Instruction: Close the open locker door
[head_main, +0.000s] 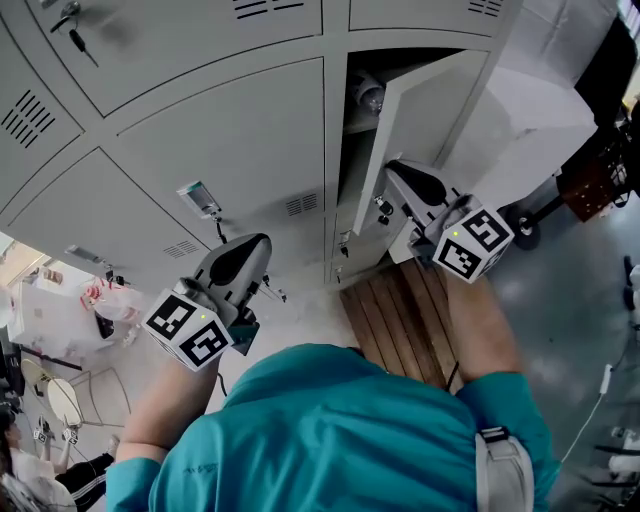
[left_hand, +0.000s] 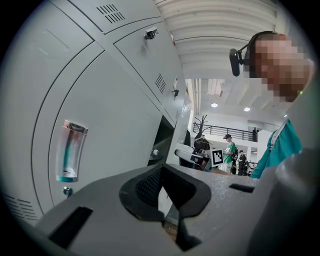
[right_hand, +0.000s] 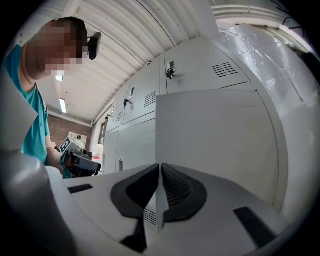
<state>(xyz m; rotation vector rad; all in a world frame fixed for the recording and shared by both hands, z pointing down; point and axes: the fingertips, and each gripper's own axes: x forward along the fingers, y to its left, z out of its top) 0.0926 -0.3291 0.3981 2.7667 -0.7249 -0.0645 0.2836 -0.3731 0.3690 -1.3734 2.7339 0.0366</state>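
Pinching locker door (right_hand: 215, 145) edge between right gripper (right_hand: 159, 190) fingers; door ajar, closing swing remains; left gripper (left_hand: 170, 210) fingers together, empty.

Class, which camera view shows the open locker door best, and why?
The head view: it shows the door nearly whole, ajar, with the dark compartment behind. The right gripper view shows only its edge, clamped in the jaws of the right hand-held gripper, and part of its face. The left gripper view shows a distant sliver.

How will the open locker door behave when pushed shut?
Probably light and slightly flexible: the locker door looks like thin sheet metal. It should swing freely rather than tip. Its smooth painted edge, pinched in the right tool, may slip.
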